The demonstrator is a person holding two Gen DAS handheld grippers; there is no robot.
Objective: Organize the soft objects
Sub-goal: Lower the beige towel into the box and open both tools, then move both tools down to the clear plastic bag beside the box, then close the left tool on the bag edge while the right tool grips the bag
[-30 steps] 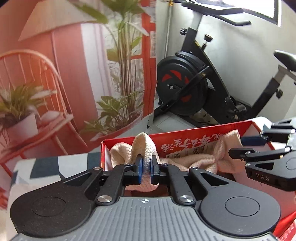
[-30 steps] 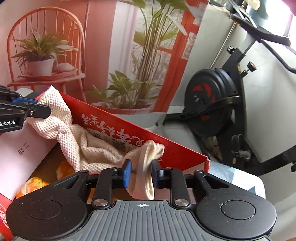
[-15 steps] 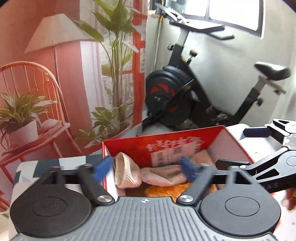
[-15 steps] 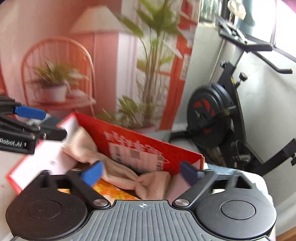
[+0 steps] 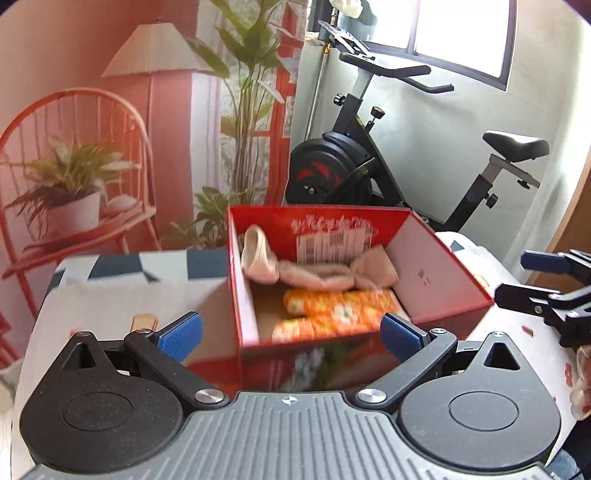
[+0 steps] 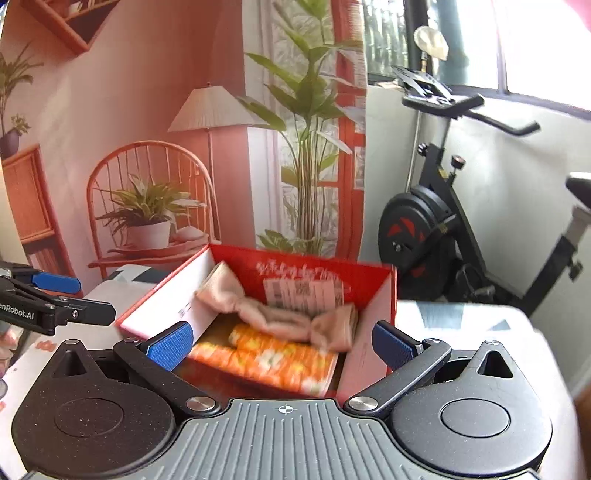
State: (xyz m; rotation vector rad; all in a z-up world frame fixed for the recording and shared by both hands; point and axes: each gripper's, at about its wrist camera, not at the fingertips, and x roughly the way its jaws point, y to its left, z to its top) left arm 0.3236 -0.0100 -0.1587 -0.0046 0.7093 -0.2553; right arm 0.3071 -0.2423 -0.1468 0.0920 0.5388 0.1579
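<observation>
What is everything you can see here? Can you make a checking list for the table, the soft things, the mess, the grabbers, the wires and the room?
Surface: table with a patterned cloth.
Job's things: red box holds a beige towel lying over an orange flowered cloth.
Clutter: nothing seen.
Grippers: left gripper and right gripper both open, empty, clear of the box.
Cables: nothing seen.
Surroundings: exercise bike, printed backdrop, window.
</observation>
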